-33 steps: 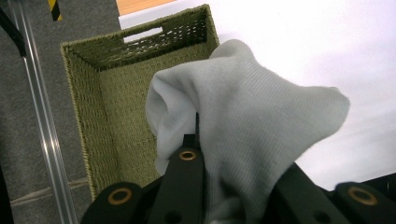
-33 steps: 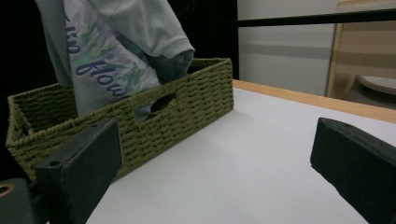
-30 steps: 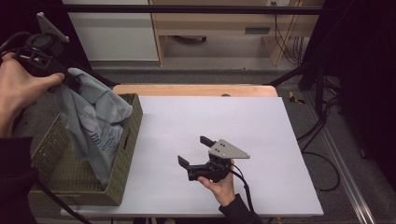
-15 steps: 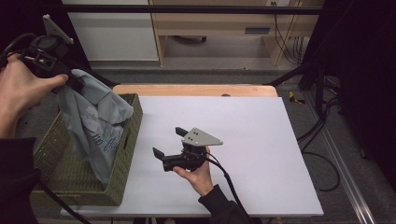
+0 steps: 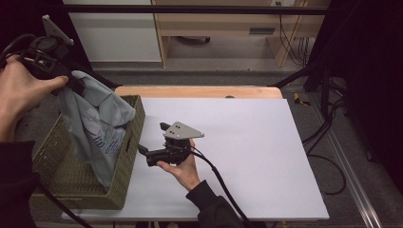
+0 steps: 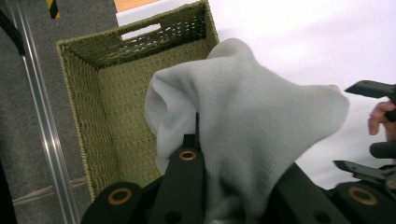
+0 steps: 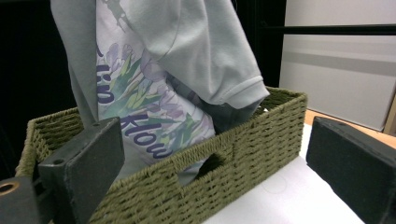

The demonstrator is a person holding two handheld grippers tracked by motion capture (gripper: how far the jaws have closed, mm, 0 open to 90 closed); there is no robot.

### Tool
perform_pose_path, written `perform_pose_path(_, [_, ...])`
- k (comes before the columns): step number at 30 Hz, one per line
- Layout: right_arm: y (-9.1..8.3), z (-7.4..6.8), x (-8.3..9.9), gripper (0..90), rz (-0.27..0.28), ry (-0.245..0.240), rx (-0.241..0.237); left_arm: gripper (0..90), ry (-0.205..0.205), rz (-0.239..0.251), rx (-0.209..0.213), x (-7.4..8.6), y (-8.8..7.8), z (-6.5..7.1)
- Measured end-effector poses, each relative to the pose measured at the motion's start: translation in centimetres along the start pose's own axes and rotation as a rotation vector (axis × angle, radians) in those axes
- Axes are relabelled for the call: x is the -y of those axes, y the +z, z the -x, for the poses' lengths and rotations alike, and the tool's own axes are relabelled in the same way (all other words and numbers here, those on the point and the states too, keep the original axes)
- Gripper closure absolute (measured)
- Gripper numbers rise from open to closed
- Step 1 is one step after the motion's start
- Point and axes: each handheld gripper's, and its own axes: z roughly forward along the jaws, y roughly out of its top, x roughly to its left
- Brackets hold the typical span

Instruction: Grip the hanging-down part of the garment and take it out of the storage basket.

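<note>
The left gripper (image 5: 78, 88), clamped on the grey shirt (image 5: 97, 126), holds it above the wicker basket (image 5: 130, 142), while the right gripper (image 5: 152, 142), jaws apart, sits at the basket's rim over bare tabletop (image 5: 256, 142).

Lab/test rig: white table (image 5: 247, 142), black frame bar (image 5: 199, 9), loose cables (image 5: 328, 142) on floor.

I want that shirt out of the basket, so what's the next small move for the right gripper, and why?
Probably ease the open right gripper toward the hanging shirt to pinch its lower part. The left gripper holds it up, but its bottom hangs inside the basket.
</note>
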Motion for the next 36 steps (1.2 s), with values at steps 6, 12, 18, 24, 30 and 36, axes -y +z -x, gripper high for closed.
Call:
perform_pose_path(6, [2.0, -0.9, -0.3, 4.6, -0.009, 0.010, -0.032, 83.7, 0.000, 0.002, 0.000, 0.0, -0.1, 0.0])
perform_pose_path(12, [4.0, -2.1, -0.5, 5.8, -0.012, 0.010, -0.055, 83.7, 0.003, -0.001, -0.001, 0.1, -0.1, 0.0])
perform_pose_path(18, [5.8, -3.3, -0.3, 5.5, -0.034, 0.002, -0.084, 83.7, 0.006, -0.004, -0.004, 0.1, 0.0, 0.1])
perform_pose_path(24, [7.6, -4.2, 0.1, 5.4, -0.057, 0.004, -0.084, 83.7, 0.012, -0.005, -0.008, 0.1, 0.0, 0.3])
perform_pose_path(30, [9.3, -4.4, 1.2, 6.6, -0.099, -0.014, -0.070, 83.7, 0.012, -0.001, -0.010, 0.1, -0.1, 0.3])
perform_pose_path(36, [10.5, -4.6, 2.0, 23.3, -0.136, -0.019, -0.071, 83.7, 0.016, -0.003, -0.010, 0.0, 0.0, 0.4])
